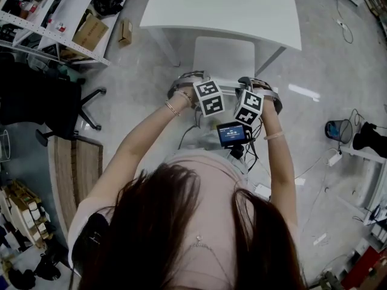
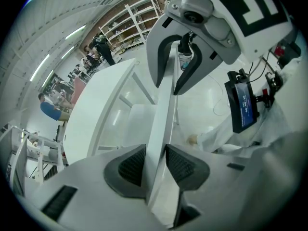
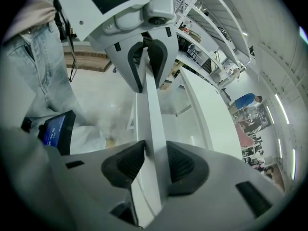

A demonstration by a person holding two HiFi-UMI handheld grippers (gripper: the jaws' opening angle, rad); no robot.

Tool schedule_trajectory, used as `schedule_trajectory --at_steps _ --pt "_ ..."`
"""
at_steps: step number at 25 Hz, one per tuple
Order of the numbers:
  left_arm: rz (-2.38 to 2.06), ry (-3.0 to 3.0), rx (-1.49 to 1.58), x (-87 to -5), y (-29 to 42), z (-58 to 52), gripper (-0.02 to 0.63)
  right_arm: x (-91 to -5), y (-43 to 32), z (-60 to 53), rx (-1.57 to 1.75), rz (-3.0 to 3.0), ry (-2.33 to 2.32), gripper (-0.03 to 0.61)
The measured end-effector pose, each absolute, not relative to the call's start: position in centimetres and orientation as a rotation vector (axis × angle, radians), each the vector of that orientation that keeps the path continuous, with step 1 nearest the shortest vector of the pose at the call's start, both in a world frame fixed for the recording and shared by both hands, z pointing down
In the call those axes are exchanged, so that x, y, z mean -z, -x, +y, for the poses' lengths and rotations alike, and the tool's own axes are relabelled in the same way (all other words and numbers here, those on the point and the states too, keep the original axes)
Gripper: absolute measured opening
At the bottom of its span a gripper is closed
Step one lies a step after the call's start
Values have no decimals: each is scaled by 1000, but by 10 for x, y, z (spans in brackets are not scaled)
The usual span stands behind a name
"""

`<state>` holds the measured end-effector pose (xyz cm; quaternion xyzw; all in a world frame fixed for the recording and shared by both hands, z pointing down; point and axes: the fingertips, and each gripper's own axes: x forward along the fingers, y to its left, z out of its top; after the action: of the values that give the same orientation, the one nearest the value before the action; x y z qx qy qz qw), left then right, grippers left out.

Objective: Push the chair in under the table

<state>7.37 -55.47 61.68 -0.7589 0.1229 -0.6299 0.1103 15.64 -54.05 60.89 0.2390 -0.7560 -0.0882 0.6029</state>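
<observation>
The white chair (image 1: 224, 56) stands with its seat partly under the white table (image 1: 224, 8). Both grippers grip the top edge of its backrest (image 2: 161, 124), side by side. In the left gripper view my left gripper (image 2: 155, 165) is shut on that thin white edge, dark pads (image 2: 132, 165) on either side. My right gripper (image 3: 155, 162) is shut on the same backrest edge (image 3: 151, 114). From the head view the left gripper (image 1: 202, 89) and right gripper (image 1: 251, 98) sit under their marker cubes, which hide the jaws.
A black office chair (image 1: 60, 107) stands at left near a wooden surface (image 1: 72, 168). Shelving (image 1: 54, 17) and cardboard boxes (image 1: 91, 32) fill the far left. A small screen (image 1: 233, 133) hangs at the person's waist. Cables (image 1: 344, 23) lie on the floor at right.
</observation>
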Motion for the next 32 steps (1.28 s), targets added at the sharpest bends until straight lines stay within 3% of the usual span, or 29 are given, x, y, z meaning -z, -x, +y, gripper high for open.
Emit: schedule_trajectory --at_steps 32 --pt "455 2233 1901 -619 -97 -656 144 -609 -179 -638 287 -1815 -481 138"
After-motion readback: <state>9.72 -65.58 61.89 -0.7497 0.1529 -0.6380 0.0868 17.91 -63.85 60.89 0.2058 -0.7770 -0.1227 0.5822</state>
